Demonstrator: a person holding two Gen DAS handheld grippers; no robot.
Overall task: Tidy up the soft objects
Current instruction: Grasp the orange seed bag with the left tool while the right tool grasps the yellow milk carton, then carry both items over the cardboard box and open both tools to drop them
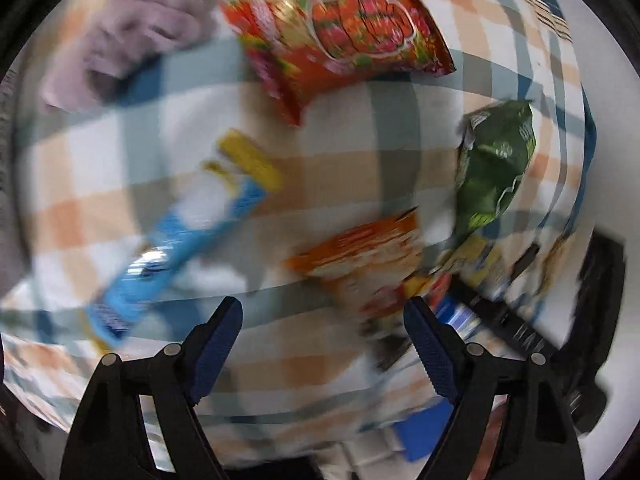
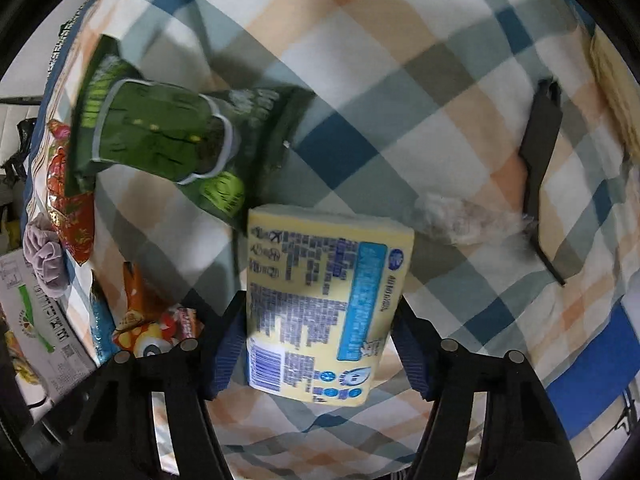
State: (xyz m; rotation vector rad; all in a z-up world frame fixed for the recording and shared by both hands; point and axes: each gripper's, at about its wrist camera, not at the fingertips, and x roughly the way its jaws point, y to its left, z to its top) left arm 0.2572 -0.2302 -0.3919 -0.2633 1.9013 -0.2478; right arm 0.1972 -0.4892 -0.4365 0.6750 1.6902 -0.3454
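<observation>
My right gripper (image 2: 320,312) is shut on a yellow tissue pack (image 2: 320,300) with blue print, held above the plaid bedsheet (image 2: 400,80). A green snack bag (image 2: 160,132) lies just beyond it to the left. My left gripper (image 1: 322,320) is open and empty above the sheet. Ahead of it in the blurred left wrist view lie a blue-and-yellow pack (image 1: 192,236), an orange snack bag (image 1: 368,256), a red snack bag (image 1: 340,44), the green bag (image 1: 496,168) and a lilac cloth (image 1: 132,32).
A black flat object (image 2: 540,160) and a clear wrapper (image 2: 460,216) lie right of the tissue pack. A red bag (image 2: 68,208), lilac cloth (image 2: 44,256) and orange bag (image 2: 148,316) lie left. A cardboard box (image 2: 36,328) stands at the bed's left edge.
</observation>
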